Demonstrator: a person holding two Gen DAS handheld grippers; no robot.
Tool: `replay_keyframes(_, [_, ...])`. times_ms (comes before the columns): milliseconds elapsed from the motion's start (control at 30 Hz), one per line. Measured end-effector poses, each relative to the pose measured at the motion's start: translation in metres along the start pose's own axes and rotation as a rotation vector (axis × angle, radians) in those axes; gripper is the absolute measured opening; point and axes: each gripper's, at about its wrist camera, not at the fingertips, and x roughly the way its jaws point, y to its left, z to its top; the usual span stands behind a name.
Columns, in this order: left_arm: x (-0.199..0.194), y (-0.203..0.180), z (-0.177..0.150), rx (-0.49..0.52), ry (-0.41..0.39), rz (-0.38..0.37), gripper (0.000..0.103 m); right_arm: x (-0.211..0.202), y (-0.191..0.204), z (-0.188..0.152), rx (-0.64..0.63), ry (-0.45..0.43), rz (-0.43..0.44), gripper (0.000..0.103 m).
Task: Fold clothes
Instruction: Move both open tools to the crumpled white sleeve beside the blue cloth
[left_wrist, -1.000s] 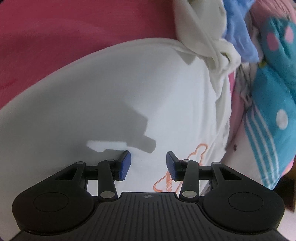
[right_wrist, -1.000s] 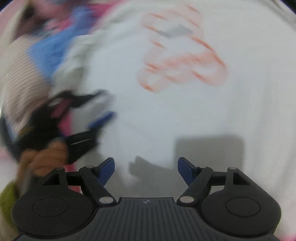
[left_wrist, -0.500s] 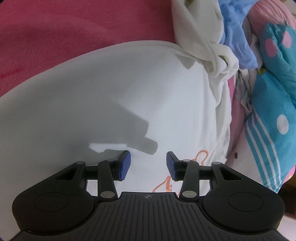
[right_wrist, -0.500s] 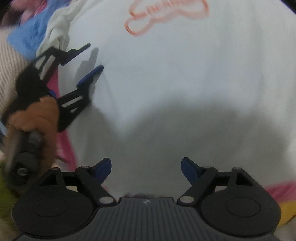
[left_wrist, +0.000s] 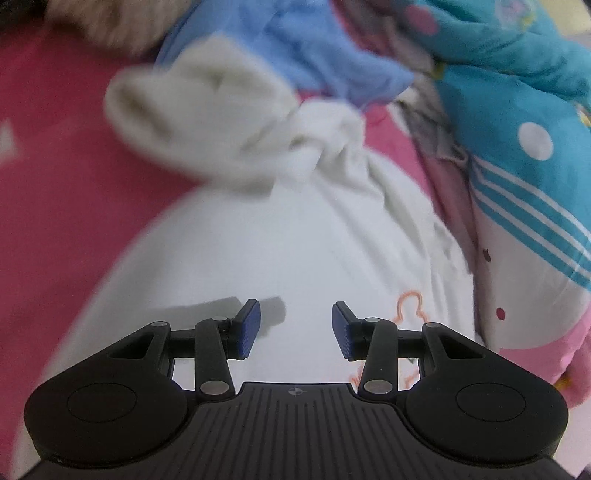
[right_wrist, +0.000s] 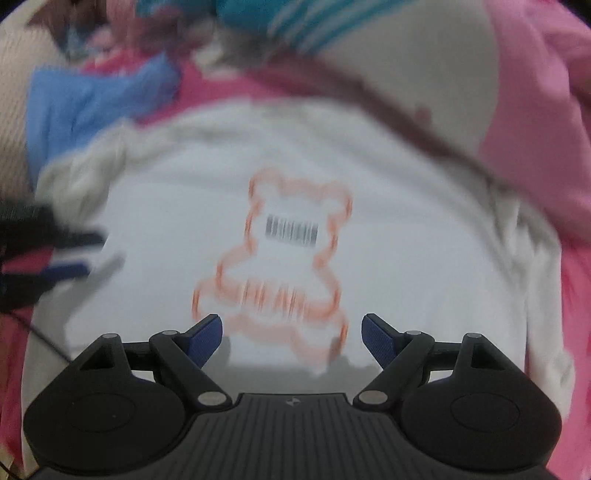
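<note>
Right gripper (right_wrist: 291, 332): jaws spread wide, nothing between the pads; held above the shirt, clear of the cloth.
Left gripper (left_wrist: 295, 328): jaws parted, released, nothing gripped; also seen at the left edge of the right wrist view (right_wrist: 55, 273), blurred.
White shirt (left_wrist: 280, 243): spread flat on the red bedcover (left_wrist: 62, 192), under both grippers; orange bear outline with a barcode print (right_wrist: 291, 236) facing up.
Sleeve (left_wrist: 207, 122): bunched at the shirt's far edge, blurred.
Far side: blue garment (left_wrist: 317, 55), pink cloth (right_wrist: 532, 110) and a teal spotted quilt (left_wrist: 517, 110) piled beyond the shirt.
</note>
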Motion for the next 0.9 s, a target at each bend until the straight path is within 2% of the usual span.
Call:
replay_keyframes(167, [-0.011,-0.006,0.026,0.153,-0.099,0.072,0.042,0.008,0.008,0.053,-0.071,-0.151,0.066,0.085])
replay_keyframes(333, [-0.018,-0.006,0.043,0.248,-0.173,0.146,0.042,0.026,0.034,0.111,-0.081,-0.226,0.252,0.084])
replay_keyframes(367, [-0.021,-0.004,0.044,0.263,-0.187,0.16,0.042,0.03,0.04,0.122,-0.083,-0.233,0.292,0.083])
replay_keyframes(500, [-0.032,-0.001,0.049,0.295,-0.232,0.196,0.042,0.054,0.077,0.16,-0.083,-0.142,0.498,0.081])
replay_keyframes(533, [-0.034,0.0,0.049,0.299,-0.241,0.203,0.042,0.06,0.087,0.165,-0.095,-0.122,0.526,0.08])
replay_keyframes(667, [-0.035,0.002,0.052,0.329,-0.253,0.217,0.042,0.078,0.118,0.173,-0.124,-0.049,0.549,0.072])
replay_keyframes(733, [-0.03,0.004,0.055,0.335,-0.246,0.22,0.042,0.081,0.121,0.167,-0.12,-0.015,0.556,0.069])
replay_keyframes(833, [-0.023,0.007,0.065,0.335,-0.247,0.232,0.042,0.084,0.117,0.163,-0.152,-0.004,0.511,0.066])
replay_keyframes(900, [-0.023,0.006,0.071,0.343,-0.262,0.22,0.042,0.088,0.104,0.17,-0.164,-0.024,0.444,0.066])
